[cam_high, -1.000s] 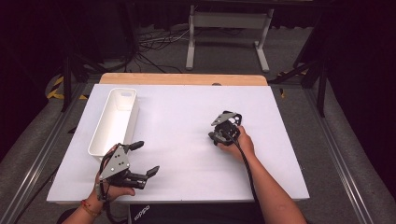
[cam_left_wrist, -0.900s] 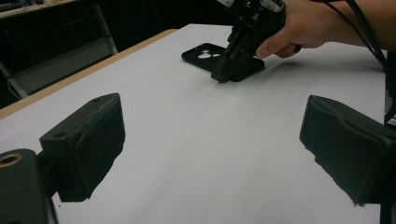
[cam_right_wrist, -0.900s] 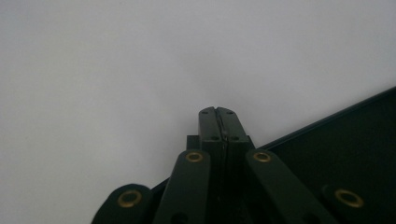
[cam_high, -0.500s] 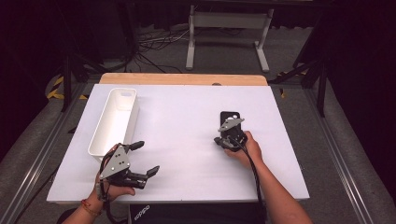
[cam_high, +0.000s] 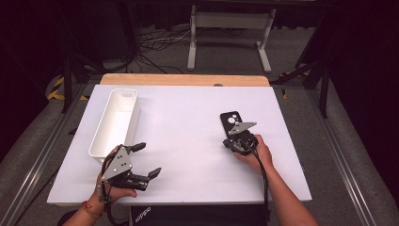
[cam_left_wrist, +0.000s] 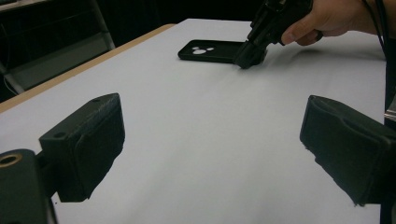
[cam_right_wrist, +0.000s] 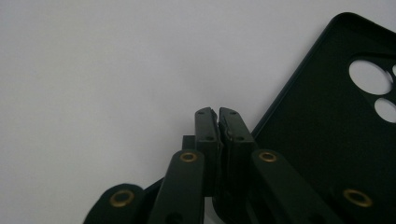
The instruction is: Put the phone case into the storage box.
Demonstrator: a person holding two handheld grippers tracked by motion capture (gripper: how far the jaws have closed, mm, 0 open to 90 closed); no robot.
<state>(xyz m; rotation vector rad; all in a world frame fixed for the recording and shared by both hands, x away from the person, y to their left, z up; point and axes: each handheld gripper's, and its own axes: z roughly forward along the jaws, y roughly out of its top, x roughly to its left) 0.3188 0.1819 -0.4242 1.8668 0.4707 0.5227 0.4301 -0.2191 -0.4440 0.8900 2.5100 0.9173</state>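
you've a black phone case (cam_high: 230, 122) with pale cut-outs, a white bin (cam_high: 115, 123), and a white table (cam_high: 188, 136) edged in tan.

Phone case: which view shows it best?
The high view: the black phone case lies flat on the white table, nearly whole, camera cutouts visible, the right gripper at its near end. The left gripper view shows it far off and foreshortened. The right gripper view crops it to one corner.
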